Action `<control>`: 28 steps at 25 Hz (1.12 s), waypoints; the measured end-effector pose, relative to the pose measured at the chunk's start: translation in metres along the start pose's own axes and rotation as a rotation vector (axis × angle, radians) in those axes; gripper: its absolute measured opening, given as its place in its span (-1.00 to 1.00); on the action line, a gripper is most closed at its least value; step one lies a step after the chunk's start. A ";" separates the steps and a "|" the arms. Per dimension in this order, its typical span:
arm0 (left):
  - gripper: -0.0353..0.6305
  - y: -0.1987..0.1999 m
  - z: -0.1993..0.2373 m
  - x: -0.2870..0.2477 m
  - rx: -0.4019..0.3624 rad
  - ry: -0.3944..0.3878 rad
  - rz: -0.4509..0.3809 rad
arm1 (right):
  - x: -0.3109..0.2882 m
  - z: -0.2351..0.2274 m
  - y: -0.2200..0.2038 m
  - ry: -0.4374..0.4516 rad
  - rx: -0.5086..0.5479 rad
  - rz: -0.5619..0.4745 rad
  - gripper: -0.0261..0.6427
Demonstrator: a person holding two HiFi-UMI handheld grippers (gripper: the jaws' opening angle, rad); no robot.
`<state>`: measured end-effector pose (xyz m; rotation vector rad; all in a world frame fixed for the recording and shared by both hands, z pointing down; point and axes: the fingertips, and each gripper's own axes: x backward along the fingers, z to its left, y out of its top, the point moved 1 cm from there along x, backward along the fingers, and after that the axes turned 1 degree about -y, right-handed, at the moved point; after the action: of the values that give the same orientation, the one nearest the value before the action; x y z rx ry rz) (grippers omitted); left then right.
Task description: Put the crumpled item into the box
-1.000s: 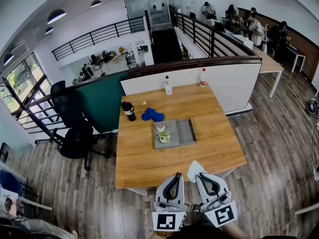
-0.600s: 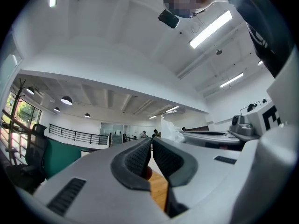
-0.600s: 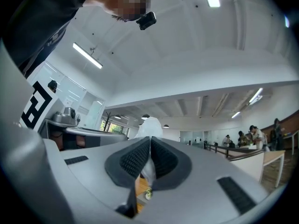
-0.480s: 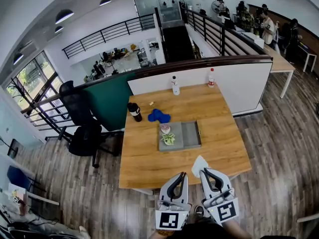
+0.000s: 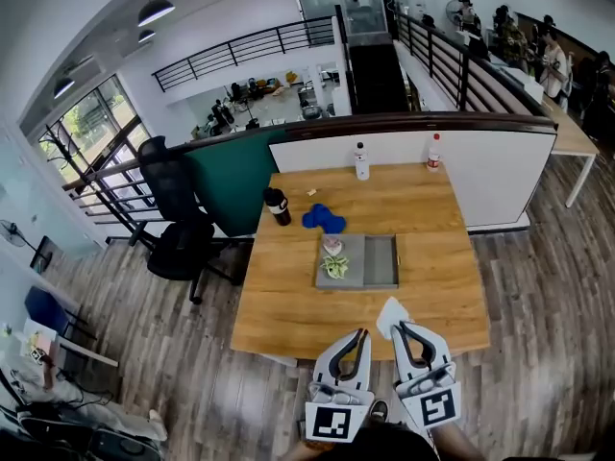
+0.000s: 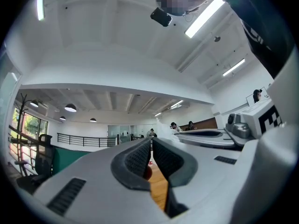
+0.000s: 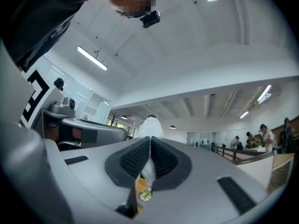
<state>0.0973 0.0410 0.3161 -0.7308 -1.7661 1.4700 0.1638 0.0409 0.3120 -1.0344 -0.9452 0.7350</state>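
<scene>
A wooden tabletop (image 5: 288,305) stood on a plank floor (image 5: 173,353), backed by a green partition (image 5: 231,176) and a white one (image 5: 480,176). Near its middle lay the grey box (image 5: 381,261), its right half bare, with a small green plant (image 5: 335,266) and a pink cup (image 5: 332,245) in its left half. Just beyond the box lay a blue thing (image 5: 324,220), with a dark flask (image 5: 277,206) to its left. Two bottles (image 5: 361,161) (image 5: 432,151) stood at the far edge. A black chair (image 5: 179,229) sat off the left side. Behind were a railing (image 5: 240,46), a lower hall and some people (image 5: 538,46) at the far right.

Both claws hung at the near edge. The right claw (image 7: 150,141) was clenched on the crumpled item (image 7: 150,125), white and seemingly paper, which poked out past the tips over the tabletop's near edge (image 5: 389,315), well apart from the box. The left claw (image 6: 152,141) was closed with nothing between its pads, just beside the right one.
</scene>
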 end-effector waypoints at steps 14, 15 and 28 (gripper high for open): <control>-0.80 -0.023 0.018 -0.051 0.115 0.068 -0.017 | -0.022 -0.038 -0.035 0.035 -0.052 0.069 -0.88; -0.80 -0.023 0.019 -0.057 0.122 0.064 -0.022 | -0.024 -0.042 -0.035 0.033 -0.044 0.070 -0.88; -0.80 -0.033 0.022 -0.108 0.157 -0.020 -0.036 | -0.042 -0.074 -0.050 -0.019 -0.014 0.125 -0.88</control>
<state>0.1434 -0.0642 0.3288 -0.6029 -1.6478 1.5758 0.2168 -0.0407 0.3314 -1.1075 -0.9092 0.8437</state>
